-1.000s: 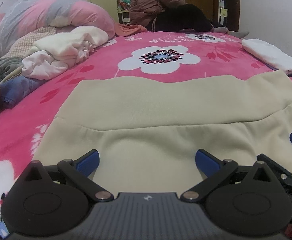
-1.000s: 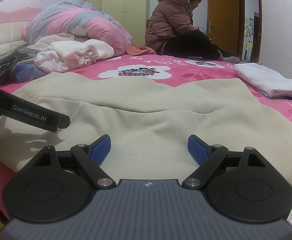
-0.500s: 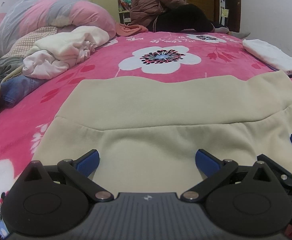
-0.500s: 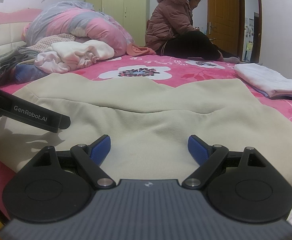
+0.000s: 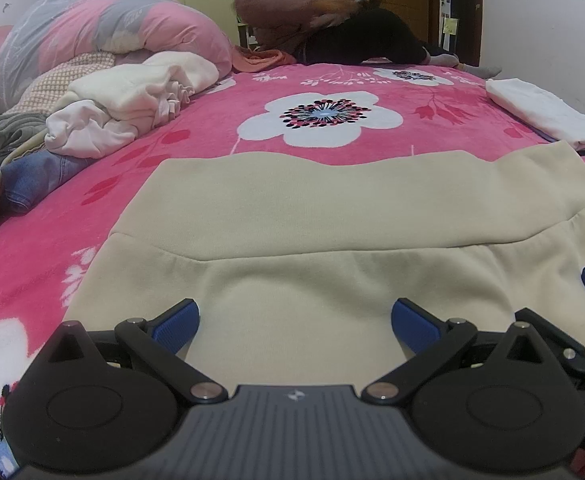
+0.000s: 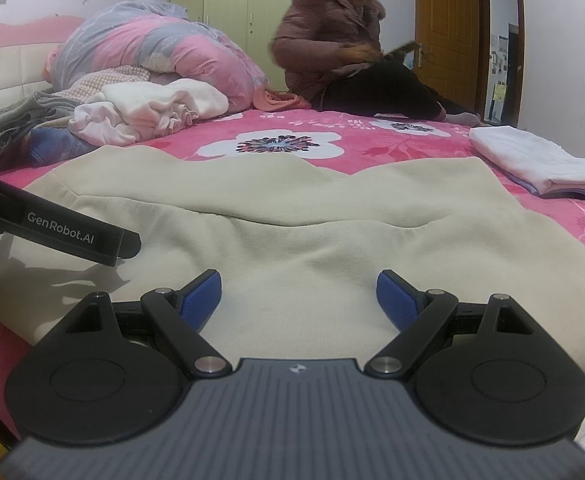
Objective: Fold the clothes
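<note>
Both grippers hover low over the near part of the beige sweatshirt (image 5: 332, 288), jaws wide and holding nothing; the left gripper (image 5: 295, 320) sits just beside the right gripper (image 6: 298, 298). The garment lies spread flat on the pink flowered bed (image 5: 212, 128), its broad ribbed band (image 5: 352, 200) at the far end, toward twelve o'clock. Its long axis looks to run from six to twelve, away from the grippers. To fold well, I'd say each pair of jaws should pinch only the near edge, at matching spots, and lift evenly so the cloth doesn't skew. The folded white pile (image 6: 532, 160) at two o'clock stays clear.
</note>
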Available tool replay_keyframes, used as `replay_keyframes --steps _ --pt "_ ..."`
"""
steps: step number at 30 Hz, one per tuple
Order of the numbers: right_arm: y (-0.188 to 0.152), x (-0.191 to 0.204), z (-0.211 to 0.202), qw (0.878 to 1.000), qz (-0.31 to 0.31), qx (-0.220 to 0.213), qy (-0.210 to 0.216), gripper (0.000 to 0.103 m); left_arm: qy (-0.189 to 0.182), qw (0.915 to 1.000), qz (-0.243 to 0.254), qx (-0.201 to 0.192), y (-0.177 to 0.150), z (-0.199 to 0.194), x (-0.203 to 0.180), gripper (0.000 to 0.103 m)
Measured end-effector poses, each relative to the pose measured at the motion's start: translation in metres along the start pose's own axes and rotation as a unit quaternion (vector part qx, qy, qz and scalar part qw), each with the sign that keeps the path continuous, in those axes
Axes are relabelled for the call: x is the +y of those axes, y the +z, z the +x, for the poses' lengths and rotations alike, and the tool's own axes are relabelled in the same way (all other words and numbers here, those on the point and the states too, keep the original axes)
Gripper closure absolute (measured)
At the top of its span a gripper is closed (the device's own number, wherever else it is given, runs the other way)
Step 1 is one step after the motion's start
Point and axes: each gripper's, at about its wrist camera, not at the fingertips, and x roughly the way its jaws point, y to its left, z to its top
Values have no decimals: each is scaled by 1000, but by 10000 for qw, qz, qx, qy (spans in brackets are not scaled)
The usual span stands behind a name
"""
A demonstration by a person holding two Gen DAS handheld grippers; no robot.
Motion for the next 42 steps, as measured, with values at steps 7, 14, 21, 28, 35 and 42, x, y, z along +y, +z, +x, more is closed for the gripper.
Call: replay_keyframes --steps 7,14,21,28,35,42 --pt "0 -1 1 10000 29 7 13 17 -3 10000 -5 -11 -1 0 0 0" --pt "1 0 1 10000 66 15 2 16 -29 10000 -26 10 0 -1 1 0" --pt "0 0 0 10000 88 10 -41 15 -77 9999 -68 39 0 0 3 0" --pt "-1 -1 -1 10000 65 -31 -59 15 -105 9999 -125 25 -1 0 4 0" --pt "0 -1 0 9999 68 -32 -69 15 -97 9998 -180 55 -1 -1 4 0" --pt "1 0 1 9999 68 -38 -77 15 -119 9997 -231 20 -2 -2 6 0"
